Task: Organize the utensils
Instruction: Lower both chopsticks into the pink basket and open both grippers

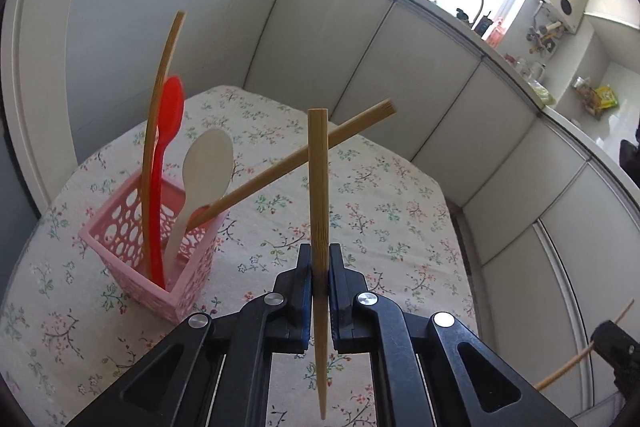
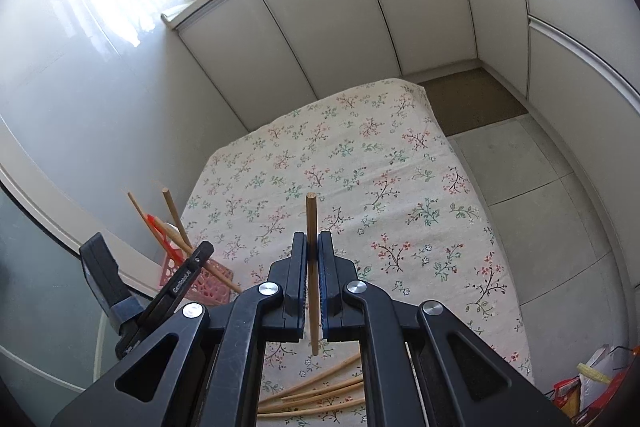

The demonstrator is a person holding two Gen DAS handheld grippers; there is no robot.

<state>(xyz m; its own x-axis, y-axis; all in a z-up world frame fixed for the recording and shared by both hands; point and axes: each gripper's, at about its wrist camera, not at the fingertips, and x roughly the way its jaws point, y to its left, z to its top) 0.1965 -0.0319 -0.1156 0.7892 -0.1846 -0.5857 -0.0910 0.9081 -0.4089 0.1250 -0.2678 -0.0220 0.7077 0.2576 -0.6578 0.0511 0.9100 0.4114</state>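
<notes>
My left gripper [image 1: 319, 259] is shut on an upright bamboo chopstick [image 1: 319, 187], held above the table to the right of the pink perforated basket [image 1: 120, 231]. The basket holds a red spoon [image 1: 168, 123], a pale wooden spoon [image 1: 208, 163] and two bamboo chopsticks [image 1: 288, 163]. My right gripper [image 2: 313, 247] is shut on a darker upright chopstick [image 2: 311, 223] above the floral tablecloth [image 2: 360, 163]. Several loose chopsticks [image 2: 320, 393] lie on the cloth below it. The basket [image 2: 208, 281] shows at the left in the right wrist view, partly hidden behind the left gripper.
White cabinet fronts [image 1: 400, 67] run along the far and right sides of the table. A grey wall [image 2: 80, 87] stands at the left. Tiled floor [image 2: 540, 207] and a brown mat [image 2: 468, 99] lie to the right. Packets [image 2: 592, 383] sit at the lower right.
</notes>
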